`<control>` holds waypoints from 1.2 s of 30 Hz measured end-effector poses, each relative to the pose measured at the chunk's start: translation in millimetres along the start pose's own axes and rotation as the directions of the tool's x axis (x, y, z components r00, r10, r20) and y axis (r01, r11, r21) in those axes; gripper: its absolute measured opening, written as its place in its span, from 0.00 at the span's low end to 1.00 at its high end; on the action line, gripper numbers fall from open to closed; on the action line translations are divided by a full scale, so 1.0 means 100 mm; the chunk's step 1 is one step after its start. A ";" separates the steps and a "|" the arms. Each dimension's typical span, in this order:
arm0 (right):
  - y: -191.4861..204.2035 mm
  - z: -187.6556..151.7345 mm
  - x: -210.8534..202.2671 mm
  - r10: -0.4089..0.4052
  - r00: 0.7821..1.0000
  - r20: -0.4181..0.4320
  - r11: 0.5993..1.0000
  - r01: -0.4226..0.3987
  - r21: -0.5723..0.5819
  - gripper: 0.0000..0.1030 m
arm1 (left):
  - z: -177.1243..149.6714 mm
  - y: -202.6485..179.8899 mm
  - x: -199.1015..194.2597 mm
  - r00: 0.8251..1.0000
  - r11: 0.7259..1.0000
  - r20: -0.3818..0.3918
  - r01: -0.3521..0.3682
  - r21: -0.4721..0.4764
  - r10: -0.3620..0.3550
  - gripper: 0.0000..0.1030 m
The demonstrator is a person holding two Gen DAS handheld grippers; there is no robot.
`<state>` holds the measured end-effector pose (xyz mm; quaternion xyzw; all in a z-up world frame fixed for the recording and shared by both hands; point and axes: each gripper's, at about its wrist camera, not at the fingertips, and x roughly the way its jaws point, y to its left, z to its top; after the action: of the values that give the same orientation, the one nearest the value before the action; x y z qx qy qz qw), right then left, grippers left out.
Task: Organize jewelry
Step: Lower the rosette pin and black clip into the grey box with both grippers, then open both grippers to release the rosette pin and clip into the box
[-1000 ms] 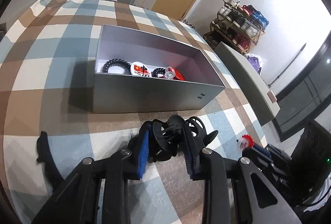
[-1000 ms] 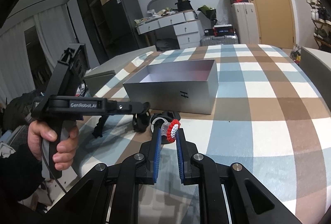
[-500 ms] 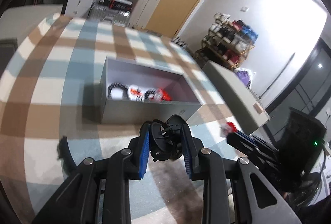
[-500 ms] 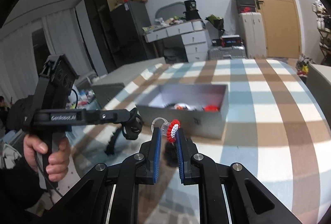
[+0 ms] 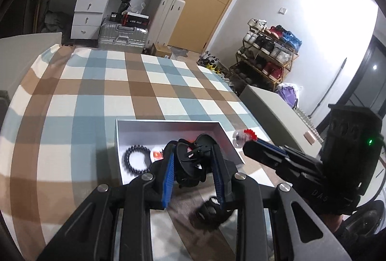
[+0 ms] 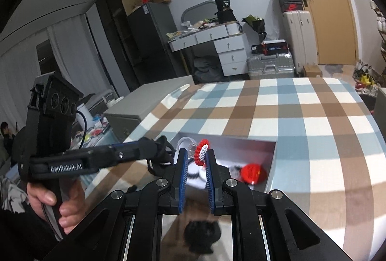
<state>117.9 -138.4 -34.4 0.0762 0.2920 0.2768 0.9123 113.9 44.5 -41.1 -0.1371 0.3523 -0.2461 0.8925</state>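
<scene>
My left gripper (image 5: 193,152) is shut on a black hair claw clip (image 5: 190,161) and hangs above the near edge of the open silver box (image 5: 168,127). A black bead bracelet (image 5: 136,162) and a red-and-white piece (image 5: 156,154) lie inside the box. My right gripper (image 6: 196,153) is shut on a small red-and-white flower ornament with a clear base (image 6: 202,152), held over the box (image 6: 270,162). A red item (image 6: 253,171) lies on the box floor. Each gripper shows in the other's view: the right gripper (image 5: 251,144) and the left gripper (image 6: 154,148).
The box stands on a table with a brown, blue and white checked cloth (image 5: 96,97). Another black hair piece (image 5: 210,210) lies on the cloth just before the box, under my fingers. A person's hand (image 6: 55,195) holds the left gripper's handle. Grey cabinets flank the table.
Both grippers have risen and moved forward with their items, from in front of the box's near wall to above its near edge. The box's inside now shows from above.
</scene>
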 end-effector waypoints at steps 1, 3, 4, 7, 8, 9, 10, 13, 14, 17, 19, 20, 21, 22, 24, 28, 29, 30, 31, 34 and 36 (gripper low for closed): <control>-0.03 0.02 0.05 0.001 1.000 -0.004 1.000 -0.001 0.005 0.13 | 0.01 0.01 0.02 1.000 1.000 -0.003 0.004 -0.003 -0.004 0.22; -0.07 0.06 0.12 0.000 1.000 -0.008 1.000 0.000 0.009 0.13 | 0.04 0.03 0.09 1.000 1.000 -0.014 0.009 -0.004 -0.009 0.22; -0.09 0.07 0.15 -0.001 1.000 -0.010 1.000 0.001 0.010 0.13 | 0.06 0.05 0.14 1.000 1.000 -0.018 0.008 -0.003 -0.008 0.22; -0.18 0.08 0.27 0.001 1.000 -0.023 1.000 0.000 0.028 0.13 | 0.08 0.06 0.23 0.999 1.000 -0.035 0.010 0.011 -0.010 0.22; -0.20 0.07 0.32 0.000 0.999 -0.032 0.999 0.001 0.038 0.13 | 0.08 0.05 0.23 0.999 1.000 -0.036 0.013 0.016 -0.012 0.22; -0.23 0.06 0.36 -0.002 0.999 -0.042 0.999 0.004 0.047 0.13 | 0.08 0.05 0.25 0.999 1.000 -0.041 0.017 0.022 -0.016 0.22; -0.25 0.06 0.40 -0.002 0.999 -0.048 0.998 0.005 0.055 0.13 | 0.09 0.05 0.27 0.999 1.000 -0.046 0.018 0.024 -0.017 0.22; -0.32 0.05 0.47 -0.005 0.999 -0.054 0.997 0.009 0.082 0.13 | 0.09 0.08 0.33 0.998 0.999 -0.060 0.016 0.029 -0.014 0.22; -0.33 0.05 0.49 -0.007 0.998 -0.055 0.996 0.012 0.084 0.13 | 0.09 0.08 0.35 0.998 0.999 -0.066 0.012 0.030 -0.011 0.22; -0.36 0.06 0.53 -0.015 0.998 -0.066 0.997 0.020 0.080 0.13 | 0.09 0.10 0.39 0.997 1.000 -0.077 0.015 0.025 -0.013 0.22; -0.37 0.05 0.56 -0.014 0.997 -0.073 0.997 0.020 0.080 0.14 | 0.09 0.11 0.41 0.996 1.000 -0.086 0.019 0.021 -0.017 0.22; -0.38 0.04 0.58 -0.011 0.997 -0.077 0.996 0.018 0.082 0.14 | 0.09 0.10 0.41 0.996 0.999 -0.089 0.024 0.021 -0.022 0.22; -0.39 0.04 0.60 -0.011 0.997 -0.081 0.996 0.018 0.087 0.14 | 0.09 0.09 0.42 0.996 0.999 -0.092 0.025 0.025 -0.023 0.22; -0.40 0.03 0.61 -0.009 0.996 -0.085 0.995 0.017 0.094 0.14 | 0.10 0.08 0.42 0.995 0.999 -0.095 0.025 0.030 -0.022 0.22; -0.42 0.02 0.62 0.003 0.997 -0.082 0.994 0.006 0.112 0.16 | 0.11 0.05 0.42 0.996 0.999 -0.093 0.022 0.046 -0.017 0.22; -0.45 0.02 0.60 0.018 0.997 -0.071 0.992 -0.009 0.126 0.22 | 0.16 0.02 0.44 0.992 0.998 -0.128 0.017 0.065 -0.008 0.35; -0.45 0.02 0.58 0.018 0.998 -0.066 0.992 -0.009 0.125 0.32 | 0.16 0.01 0.44 0.991 0.998 -0.132 0.013 0.066 -0.004 0.53; -0.45 0.02 0.54 0.015 0.998 -0.054 0.992 -0.008 0.124 0.38 | 0.17 0.02 0.43 0.992 0.998 -0.125 0.009 0.065 -0.001 0.59; -0.45 0.02 0.50 0.015 0.999 -0.038 0.993 -0.010 0.118 0.41 | 0.17 0.02 0.39 0.995 0.998 -0.103 0.012 0.066 -0.006 0.59; -0.45 0.02 0.36 0.010 1.000 0.000 0.994 -0.010 0.112 0.47 | 0.16 -0.02 0.30 0.997 0.997 -0.078 0.000 0.077 0.006 0.61; -0.45 0.01 0.27 -0.004 1.000 0.019 0.994 0.002 0.114 0.51 | 0.14 -0.02 0.25 0.998 0.997 -0.065 -0.009 0.077 0.014 0.62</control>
<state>157.7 -161.1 -60.1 0.1303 0.2986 0.2576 0.9097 138.8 30.0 -44.4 -0.0927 0.3725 -0.2585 0.8865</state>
